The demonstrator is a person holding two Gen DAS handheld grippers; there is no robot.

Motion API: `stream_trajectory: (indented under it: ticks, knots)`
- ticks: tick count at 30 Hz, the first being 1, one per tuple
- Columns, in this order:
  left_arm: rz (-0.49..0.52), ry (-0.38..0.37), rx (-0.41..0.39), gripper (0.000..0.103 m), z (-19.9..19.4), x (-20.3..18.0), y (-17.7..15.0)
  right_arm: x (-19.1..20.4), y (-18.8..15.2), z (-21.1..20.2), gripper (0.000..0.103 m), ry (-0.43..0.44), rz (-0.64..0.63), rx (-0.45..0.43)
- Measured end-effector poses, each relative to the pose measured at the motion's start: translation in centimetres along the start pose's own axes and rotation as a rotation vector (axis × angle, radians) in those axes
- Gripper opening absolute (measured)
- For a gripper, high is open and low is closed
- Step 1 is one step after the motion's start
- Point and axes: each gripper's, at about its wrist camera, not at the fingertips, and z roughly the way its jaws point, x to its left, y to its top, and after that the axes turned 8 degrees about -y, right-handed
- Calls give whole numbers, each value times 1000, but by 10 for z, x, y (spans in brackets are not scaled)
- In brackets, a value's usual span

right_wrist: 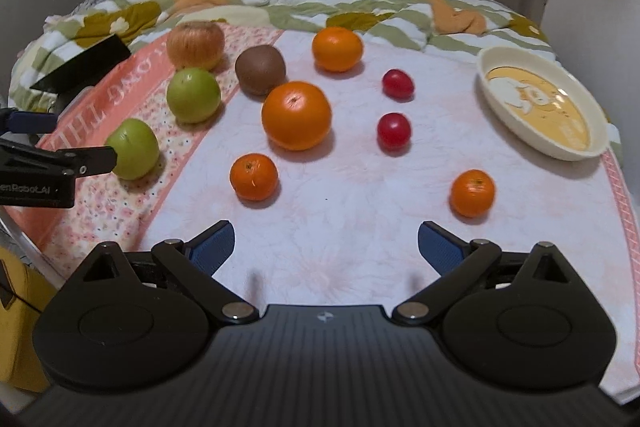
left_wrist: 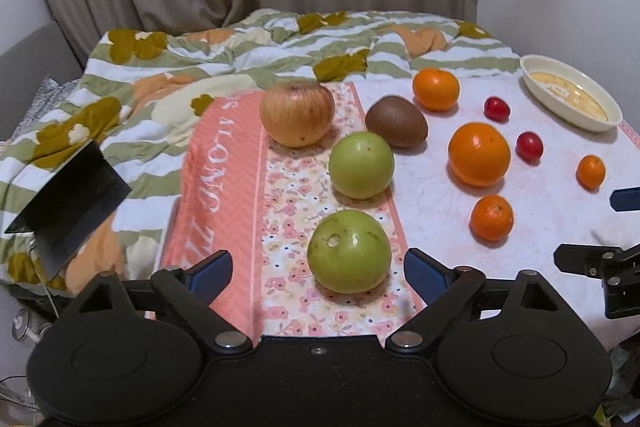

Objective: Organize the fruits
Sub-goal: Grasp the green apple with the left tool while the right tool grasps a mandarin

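Fruit lies spread on a cloth-covered bed [left_wrist: 540, 187]. A russet-streaked apple [left_wrist: 297, 114] and two green apples [left_wrist: 361, 165] [left_wrist: 349, 251] line the floral strip at the cloth's left edge, the nearest scarred. A brown kiwi [left_wrist: 396, 121], a large orange [left_wrist: 479, 153], three mandarins [left_wrist: 491, 217] and two red cherry tomatoes [left_wrist: 529, 145] dot the white middle. A cream oval dish [left_wrist: 570, 97] sits at the far right corner.

The left gripper [left_wrist: 318, 269] stands open around the nearest green apple, pads clear. The right gripper [right_wrist: 326, 247] stands open over bare cloth. Only the right wrist view shows the dish's printed figure.
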Motion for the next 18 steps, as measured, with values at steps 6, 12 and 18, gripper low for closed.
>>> stream_trajectory:
  ticks: [6,12,18]
  knots:
    - [-32,-62,22,81,22,7,0,11,4,22,103,20,-38,-1]
    - [-56,-104,39,69,32,8,2,23,9,36,98,49,-75,-1]
    - [-58,-129,34,58,30,7,0,29,13,44,86,75,-85,4]
